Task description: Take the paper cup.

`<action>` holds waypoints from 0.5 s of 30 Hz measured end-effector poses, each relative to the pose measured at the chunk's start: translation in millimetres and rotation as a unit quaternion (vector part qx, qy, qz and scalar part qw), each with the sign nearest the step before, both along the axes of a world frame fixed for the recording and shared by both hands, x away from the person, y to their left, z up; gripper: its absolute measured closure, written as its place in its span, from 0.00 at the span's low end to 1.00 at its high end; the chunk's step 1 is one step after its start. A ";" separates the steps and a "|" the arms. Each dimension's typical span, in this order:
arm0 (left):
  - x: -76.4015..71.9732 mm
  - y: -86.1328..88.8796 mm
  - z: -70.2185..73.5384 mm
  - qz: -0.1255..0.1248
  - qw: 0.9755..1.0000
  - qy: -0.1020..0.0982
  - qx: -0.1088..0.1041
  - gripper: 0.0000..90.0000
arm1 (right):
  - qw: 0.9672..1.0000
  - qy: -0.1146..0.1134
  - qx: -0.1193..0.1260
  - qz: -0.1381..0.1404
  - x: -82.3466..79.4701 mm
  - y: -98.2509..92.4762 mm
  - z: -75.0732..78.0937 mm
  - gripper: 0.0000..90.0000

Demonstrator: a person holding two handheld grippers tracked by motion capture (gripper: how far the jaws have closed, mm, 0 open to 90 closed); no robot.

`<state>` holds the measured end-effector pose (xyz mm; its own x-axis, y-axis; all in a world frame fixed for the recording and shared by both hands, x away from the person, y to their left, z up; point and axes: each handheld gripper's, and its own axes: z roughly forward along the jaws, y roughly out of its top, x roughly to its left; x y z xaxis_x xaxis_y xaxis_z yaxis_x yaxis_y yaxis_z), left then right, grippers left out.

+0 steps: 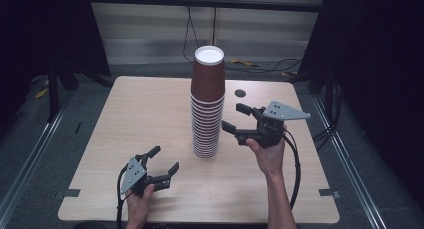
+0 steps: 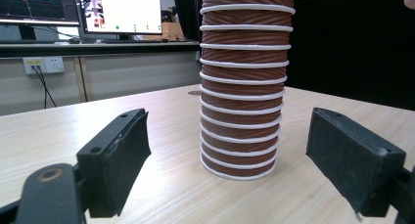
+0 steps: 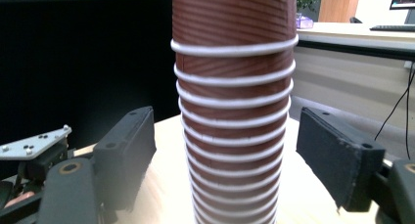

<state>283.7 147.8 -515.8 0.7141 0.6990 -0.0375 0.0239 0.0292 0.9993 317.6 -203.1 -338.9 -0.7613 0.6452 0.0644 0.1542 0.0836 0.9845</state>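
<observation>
The tall stack of upturned brown ribbed paper cups (image 1: 207, 104) is flanked by the right gripper (image 1: 233, 118), raised, open and empty for lifting a cup, while the left gripper (image 1: 165, 159), open and empty, is rested low beside its base.

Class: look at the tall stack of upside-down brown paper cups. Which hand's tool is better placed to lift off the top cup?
The right tool: it is raised beside the cup stack, jaws open toward its upper part. The left tool sits low near the table, facing the stack's base.
</observation>
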 end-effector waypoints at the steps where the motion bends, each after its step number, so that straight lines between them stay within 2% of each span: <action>1: 0.0 0.0 0.0 0.000 1.000 0.000 0.000 0.17 | 1.000 -0.002 0.000 0.000 0.8 0.8 2.8 0.24; 4: 0.0 0.0 0.0 0.000 1.000 0.000 0.000 0.18 | 1.000 -0.004 -0.006 -0.001 1.8 1.5 7.3 0.23; 10: 0.0 0.0 0.0 -0.001 1.000 0.000 0.000 0.17 | 1.000 -0.010 -0.016 0.008 7.8 3.1 30.6 0.21; 15: 0.1 0.0 0.0 -0.001 1.000 0.000 0.000 0.18 | 1.000 -0.013 -0.019 0.012 13.1 6.0 43.1 0.19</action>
<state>283.8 147.9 -515.8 0.7153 0.6978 -0.0373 0.0245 0.0283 0.9993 330.7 -197.1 -295.8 -0.7781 0.6279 0.0198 0.1258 0.1248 0.9842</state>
